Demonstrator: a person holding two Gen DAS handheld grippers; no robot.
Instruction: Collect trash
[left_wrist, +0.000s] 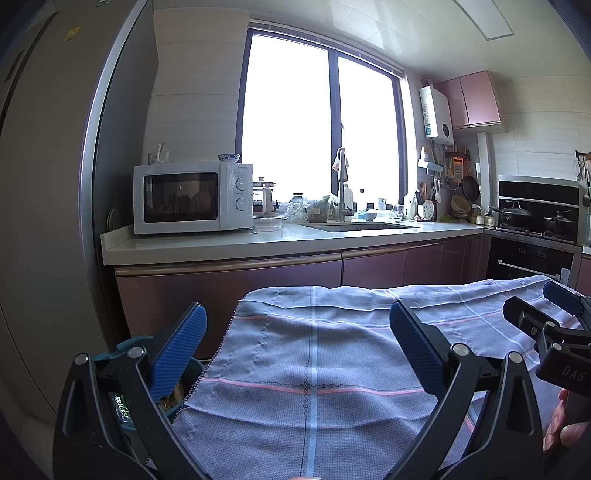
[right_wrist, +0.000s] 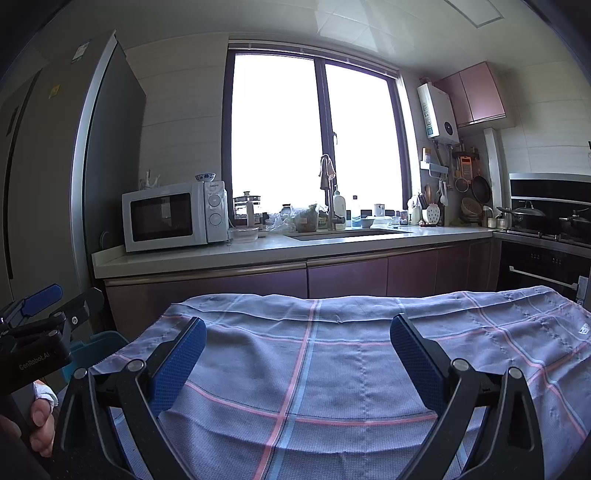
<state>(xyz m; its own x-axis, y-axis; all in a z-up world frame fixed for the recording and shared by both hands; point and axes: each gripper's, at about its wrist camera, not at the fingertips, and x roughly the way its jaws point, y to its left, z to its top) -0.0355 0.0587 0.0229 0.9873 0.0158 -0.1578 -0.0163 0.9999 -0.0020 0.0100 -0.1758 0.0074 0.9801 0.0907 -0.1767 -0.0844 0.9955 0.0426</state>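
While daylight floods the window (right_wrist: 317, 136), a checked cloth (right_wrist: 332, 376) covers the table w/ nothing lying on top. Kitchen counter (right_wrist: 258, 251) sits beyond. Left gripper (left_wrist: 295, 347) and right gripper (right_wrist: 297, 356) hover level over the cloth, both jaws spread wide, holding nothing. Teal trash bin (left_wrist: 122, 406), w/ wrappers inside, stands beside the cloth's left edge.

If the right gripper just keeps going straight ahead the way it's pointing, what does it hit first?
Probably nothing soon: the open right gripper points over the checked cloth, then across a gap toward the cabinet doors below the counter. Depth is unclear; a slight downward tilt would meet the cloth first.
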